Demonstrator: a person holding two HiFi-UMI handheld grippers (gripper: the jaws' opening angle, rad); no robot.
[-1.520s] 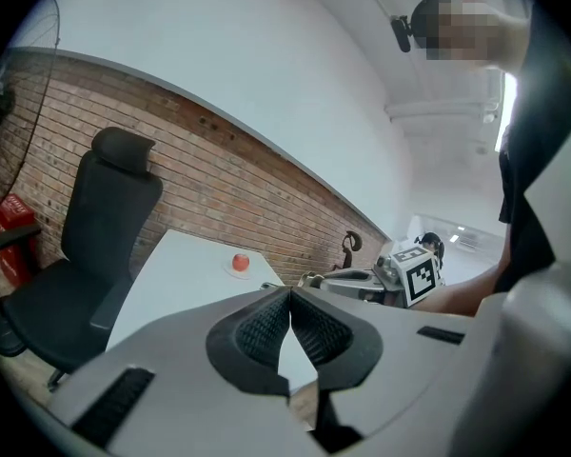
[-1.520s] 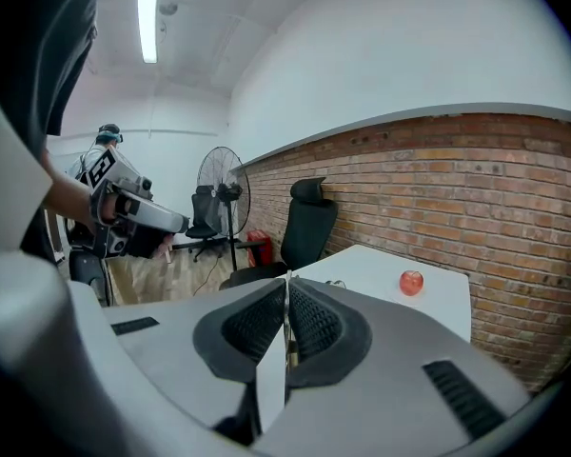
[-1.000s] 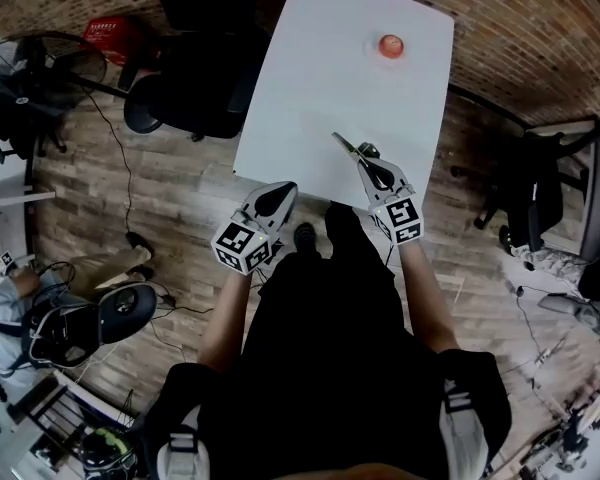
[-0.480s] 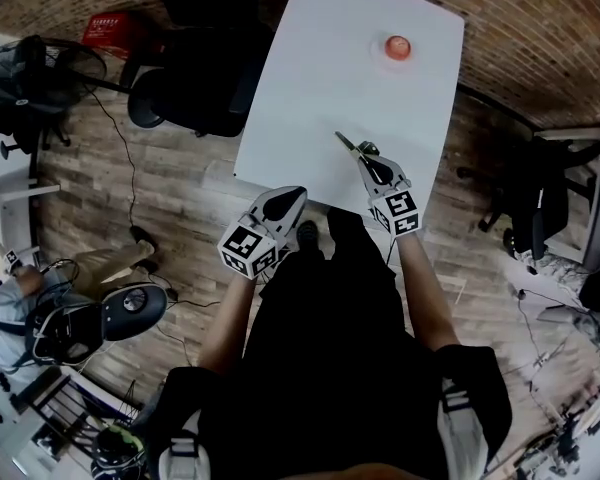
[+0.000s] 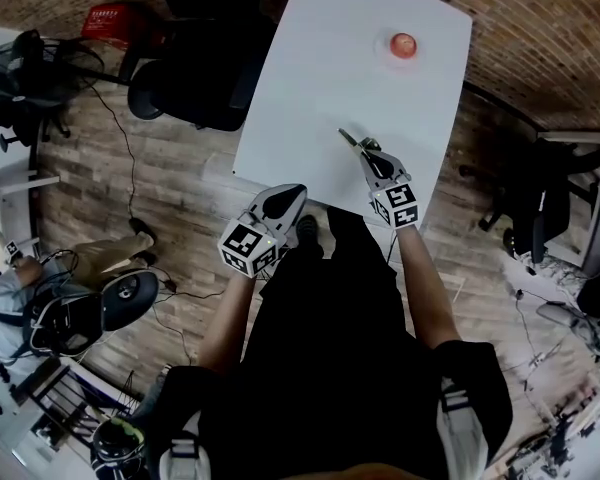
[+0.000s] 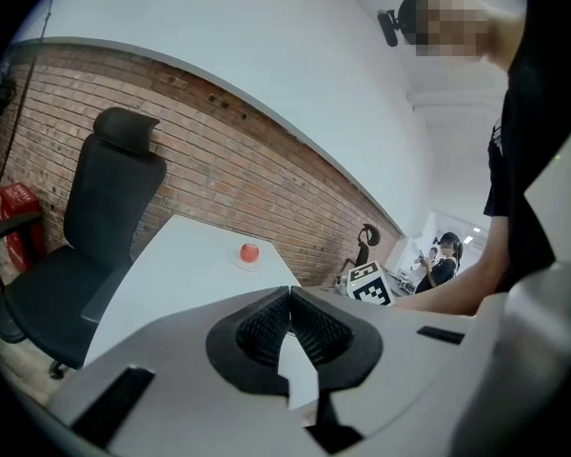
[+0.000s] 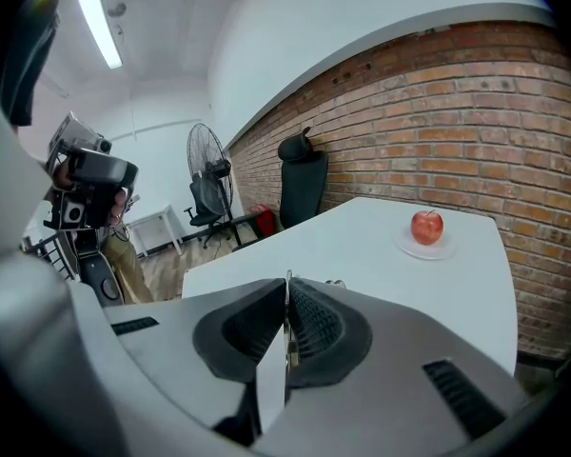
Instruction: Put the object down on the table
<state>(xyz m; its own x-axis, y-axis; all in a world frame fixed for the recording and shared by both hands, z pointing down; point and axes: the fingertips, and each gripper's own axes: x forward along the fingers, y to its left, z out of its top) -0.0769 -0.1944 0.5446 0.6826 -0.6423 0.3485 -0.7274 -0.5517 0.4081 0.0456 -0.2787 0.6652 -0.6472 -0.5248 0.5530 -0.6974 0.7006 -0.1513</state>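
Over table (image 5: 310,88) edge, right gripper (image 5: 366,152) tilts down, holding object (image 5: 348,139).

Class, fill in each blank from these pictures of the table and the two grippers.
1. The apple sits on a small white ____.
2. The right gripper is shut on a thin metal tool; the left gripper is shut and holds ____.
3. The wall behind the table is built of ____.
Missing words: plate; nothing; brick.
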